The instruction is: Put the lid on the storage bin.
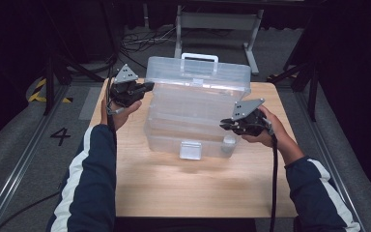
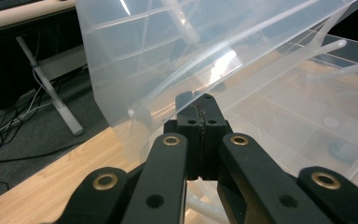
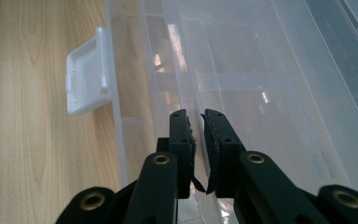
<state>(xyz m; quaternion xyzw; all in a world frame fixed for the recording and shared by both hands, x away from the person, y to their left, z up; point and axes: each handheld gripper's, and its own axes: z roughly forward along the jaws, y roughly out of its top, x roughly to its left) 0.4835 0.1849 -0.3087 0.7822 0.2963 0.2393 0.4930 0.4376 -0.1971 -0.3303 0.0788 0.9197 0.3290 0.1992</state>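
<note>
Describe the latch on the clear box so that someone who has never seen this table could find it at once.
On the wooden table stands a clear plastic box, its lid raised between the left gripper and right gripper. On the box's front wall nearest the person hangs the latch, a small flap. It is cloudy white and opaque where the walls are see-through, and unlike the white handle, it sits low on the front.

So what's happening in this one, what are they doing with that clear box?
A person works a translucent plastic case on a wooden table with two hand-held grippers. The left gripper is shut on the edge of the raised lid, holding it partly open. The right gripper sits at the base's right wall, jaws nearly closed around it. The front latch hangs undone.
</note>
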